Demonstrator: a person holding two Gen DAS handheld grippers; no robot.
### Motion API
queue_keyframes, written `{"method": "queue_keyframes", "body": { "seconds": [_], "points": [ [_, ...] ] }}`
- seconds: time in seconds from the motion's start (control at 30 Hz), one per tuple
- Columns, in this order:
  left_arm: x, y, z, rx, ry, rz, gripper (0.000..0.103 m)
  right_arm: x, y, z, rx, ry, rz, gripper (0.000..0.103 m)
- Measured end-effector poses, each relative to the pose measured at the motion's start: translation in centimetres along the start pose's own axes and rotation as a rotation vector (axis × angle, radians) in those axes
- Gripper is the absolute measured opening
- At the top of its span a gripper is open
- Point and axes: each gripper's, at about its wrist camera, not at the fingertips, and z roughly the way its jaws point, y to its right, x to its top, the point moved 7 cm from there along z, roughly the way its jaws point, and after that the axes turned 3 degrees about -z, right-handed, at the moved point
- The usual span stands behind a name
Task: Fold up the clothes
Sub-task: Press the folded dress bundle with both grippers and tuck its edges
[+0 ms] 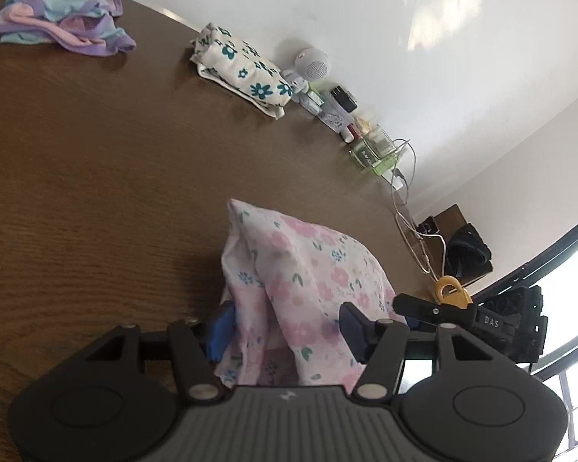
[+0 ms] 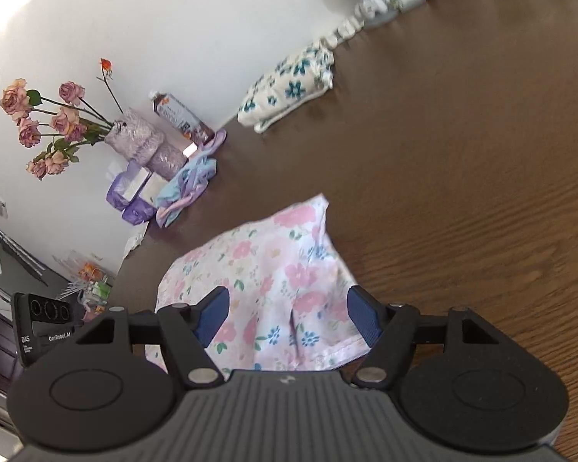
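One garment in hand: a pink flowered cloth (image 1: pixel 300 288) lies bunched on the brown tabletop (image 1: pixel 96 192), between the two grippers, likely so both ends can be worked together.
Left gripper (image 1: pixel 285 327): jaws spread, cloth draped between the blue pads, not pinched.
Right gripper (image 2: pixel 287 315): jaws spread either side of the cloth's hem; likely placed to take hold there.
Folded pieces: one, a cream cloth with teal flowers (image 1: pixel 241 67), set apart near the wall, seemingly finished.
Waiting pieces: one crumpled blue, pink and purple heap (image 1: pixel 61 19), well apart.
Flowers: one bunch of roses (image 2: pixel 46 123) beside the wall.
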Motion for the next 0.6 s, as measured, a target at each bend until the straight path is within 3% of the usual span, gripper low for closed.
{"method": "queue_keyframes", "body": {
  "seconds": [0.13, 0.2, 0.33, 0.47, 0.6],
  "points": [
    [-0.7, 0.3, 1.3, -0.048, -0.028, -0.029, 0.056, -1.0, -1.1, 1.1, 0.063, -0.021, 0.034, 0.065],
    [-0.8, 0.4, 1.8, -0.06, -0.032, -0.039, 0.055, -1.3, -1.7, 1.3, 0.136, -0.027, 0.08, 0.053],
    [-0.9, 0.6, 1.4, -0.087, -0.022, -0.047, 0.053, -1.3, -1.4, 0.4, 0.128, 0.001, 0.081, 0.053],
    [-0.4, -0.3, -0.4, -0.083, 0.016, -0.056, 0.058, -1.1, -0.5, -1.2, 0.125, 0.041, 0.087, 0.063],
    [0.1, -0.9, -0.2, -0.075, 0.03, -0.094, 0.055, -0.9, -0.3, -0.5, 0.115, 0.045, 0.104, 0.062]
  ]
}}
